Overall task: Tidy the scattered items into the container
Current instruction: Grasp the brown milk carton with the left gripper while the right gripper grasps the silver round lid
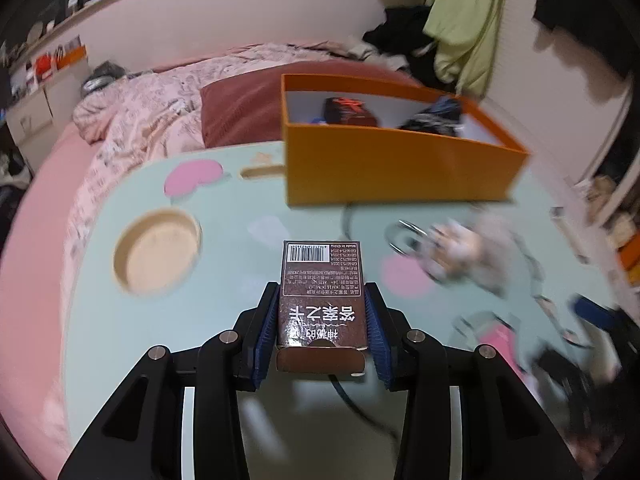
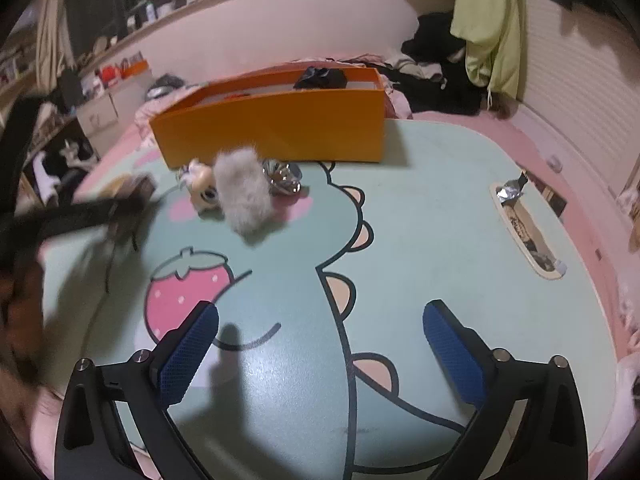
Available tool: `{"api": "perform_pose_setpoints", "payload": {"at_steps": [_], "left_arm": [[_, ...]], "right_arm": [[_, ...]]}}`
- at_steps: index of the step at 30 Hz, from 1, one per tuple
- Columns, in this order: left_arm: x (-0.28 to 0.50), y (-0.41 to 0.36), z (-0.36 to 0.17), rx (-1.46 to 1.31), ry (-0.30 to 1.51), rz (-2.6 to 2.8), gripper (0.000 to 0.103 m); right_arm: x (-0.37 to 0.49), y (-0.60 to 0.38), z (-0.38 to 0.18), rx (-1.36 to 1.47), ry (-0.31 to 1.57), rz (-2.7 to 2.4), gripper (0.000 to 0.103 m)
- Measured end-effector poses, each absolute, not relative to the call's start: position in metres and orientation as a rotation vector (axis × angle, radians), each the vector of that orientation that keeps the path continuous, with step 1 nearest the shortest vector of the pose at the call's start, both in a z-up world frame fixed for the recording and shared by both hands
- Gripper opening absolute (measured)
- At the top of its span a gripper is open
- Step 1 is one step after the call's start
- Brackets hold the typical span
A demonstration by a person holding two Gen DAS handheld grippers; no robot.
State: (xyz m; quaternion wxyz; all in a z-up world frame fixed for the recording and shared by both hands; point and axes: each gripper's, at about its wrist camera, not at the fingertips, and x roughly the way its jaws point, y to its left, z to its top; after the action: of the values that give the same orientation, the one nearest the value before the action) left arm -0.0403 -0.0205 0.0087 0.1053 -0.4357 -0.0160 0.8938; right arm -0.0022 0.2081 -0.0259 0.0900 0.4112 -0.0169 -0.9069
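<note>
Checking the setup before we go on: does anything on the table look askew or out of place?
Yes: the orange box sits skewed to the table edge, and a crumpled foil wrapper pokes from the table's slot.

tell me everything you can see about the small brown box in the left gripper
The small brown box looks like glossy printed card, dark brown with white Chinese characters, a bordered panel of fine print and a barcode at its far end. Its near end flap hangs open. It points away from the camera, toward the orange container, clamped on both long sides by the blue pads of the left gripper, seemingly above the mint table.
</note>
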Motion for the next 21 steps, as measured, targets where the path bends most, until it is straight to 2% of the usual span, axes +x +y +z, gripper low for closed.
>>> {"api": "perform_pose_setpoints", "payload": {"at_steps": [2,7,12,16,21], "left_arm": [[-0.016,-0.02,0.012,-1.249,-0.065,2.638,0.042],[0.034,-0.008,0.012,-1.157,0.048,2.713,0.042],[0.04,0.0,-0.001,-1.167,0.088,2.709,0.042],[0.042,0.004,-0.005,-1.16,0.122,2.702,0.042],[0.043,0.002,-0.005,-1.157,0.103,2.701,0.042]], "right_arm": [[-0.013,0.217,-0.019,1.245,-0.16,-2.636,0.089],[-0.054,0.238,0.0,1.248,-0.388,-2.605,0.088],[-0.106,0.223,0.001,1.311,-0.271,-2.622,0.081],[-0.127,0.207,-0.014,1.384,-0.163,-2.584,0.067],[-0.115,0.186,-0.021,1.337,-0.048,-2.553,0.066]]}}
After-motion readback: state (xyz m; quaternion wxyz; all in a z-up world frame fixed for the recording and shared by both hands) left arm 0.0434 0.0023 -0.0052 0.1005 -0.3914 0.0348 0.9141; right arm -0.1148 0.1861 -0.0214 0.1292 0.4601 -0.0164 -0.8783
